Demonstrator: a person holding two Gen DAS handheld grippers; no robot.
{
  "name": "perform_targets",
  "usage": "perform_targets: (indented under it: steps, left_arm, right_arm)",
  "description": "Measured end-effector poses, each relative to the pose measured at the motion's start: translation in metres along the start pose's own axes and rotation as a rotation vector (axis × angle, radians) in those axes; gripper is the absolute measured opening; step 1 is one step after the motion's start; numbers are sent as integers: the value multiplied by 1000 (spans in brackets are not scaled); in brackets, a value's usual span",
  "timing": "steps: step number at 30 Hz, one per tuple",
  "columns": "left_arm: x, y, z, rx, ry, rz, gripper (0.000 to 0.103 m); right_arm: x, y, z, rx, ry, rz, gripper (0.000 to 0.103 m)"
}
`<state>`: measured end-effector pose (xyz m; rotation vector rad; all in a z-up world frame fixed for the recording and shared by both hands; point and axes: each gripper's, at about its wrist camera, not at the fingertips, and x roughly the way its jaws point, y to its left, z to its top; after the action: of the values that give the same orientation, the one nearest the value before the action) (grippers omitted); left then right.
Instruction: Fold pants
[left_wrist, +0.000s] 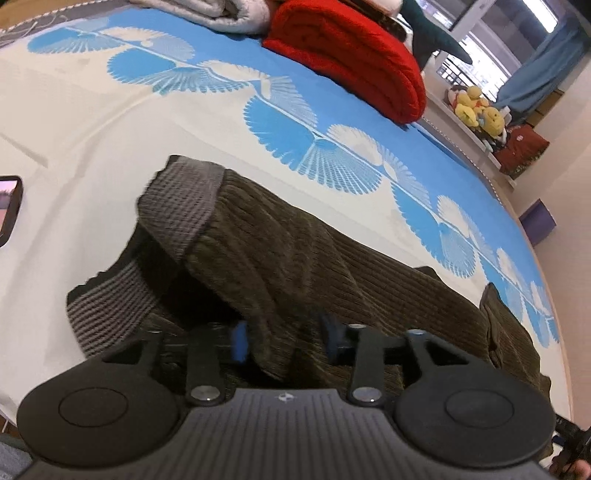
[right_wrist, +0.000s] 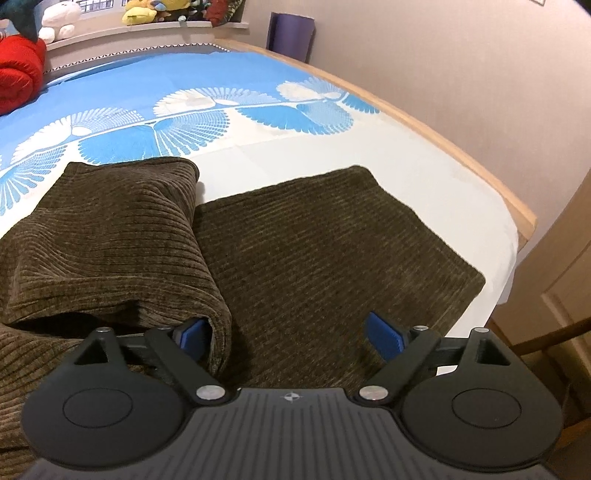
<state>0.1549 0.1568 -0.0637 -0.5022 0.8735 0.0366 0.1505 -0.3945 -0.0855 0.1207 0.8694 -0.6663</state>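
While the pants lie on the bed with one leg laid partway over the other, folding is only begun; lengthwise and crosswise folds remain. Left tool straddles a fabric ridge, unclenched. Right tool released, wide, empty.

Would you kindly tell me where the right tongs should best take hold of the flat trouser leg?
Probably at the leg's hem, at its far right corner, coming in from the bed's edge: the pants lie flat there, uncovered, while the other leg is bunched alongside.
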Motion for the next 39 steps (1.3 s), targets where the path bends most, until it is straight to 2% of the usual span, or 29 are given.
perform_targets:
  steps: [2, 4, 5, 9, 11, 15, 16, 17, 18, 20, 23, 26, 31, 35, 39]
  left_arm:
    - [1, -6, -3, 24, -2, -3, 64]
    - [3, -11, -6, 41, 3, -5, 82]
    - [4, -14, -7, 45, 8, -7, 85]
    - [12, -20, -11, 61, 24, 12, 87]
    - [16, -21, -12, 50, 43, 12, 92]
    - [24, -24, -15, 53, 69, 26, 92]
    - [24, -25, -15, 58, 63, 30, 90]
    - [22, -26, -15, 62, 49, 36, 79]
    - [21, -27, -15, 75, 34, 51, 73]
    - [20, -27, -14, 81, 19, 80, 50]
    - [21, -17, -9, 35, 24, 97, 33]
    - [22, -11, -6, 12, 39, 87, 33]
    - [24, -14, -8, 45, 42, 97, 33]
    - [24, -14, -9, 44, 46, 99, 33]
    - [24, -14, -9, 45, 47, 99, 33]
  right_arm:
    - [-1, -1, 0, -3, -10, -2, 91]
    - [-1, -3, 0, -1, -14, 1, 92]
    - [-1, -4, 1, 2, -13, 3, 93]
    - [-2, -6, 1, 5, -19, 11, 94]
    - [-3, -7, 1, 0, -32, 11, 94]
    - [-11, -5, 2, -18, -79, 8, 95]
    - [-14, -4, 2, -27, -98, 7, 95]
    - [-16, -3, 2, -39, -119, 6, 95]
    - [-19, -1, 2, -51, -139, 6, 95]
    - [-23, 1, 1, -76, -169, 10, 95]
    - [-25, 2, 1, -102, -181, 32, 95]
    - [-20, 0, 2, -110, -157, 42, 95]
    - [-14, -1, 1, -106, -115, 50, 95]
    - [-15, 2, -3, -134, -120, 62, 95]
    - [-23, 7, -7, -185, -155, 125, 95]
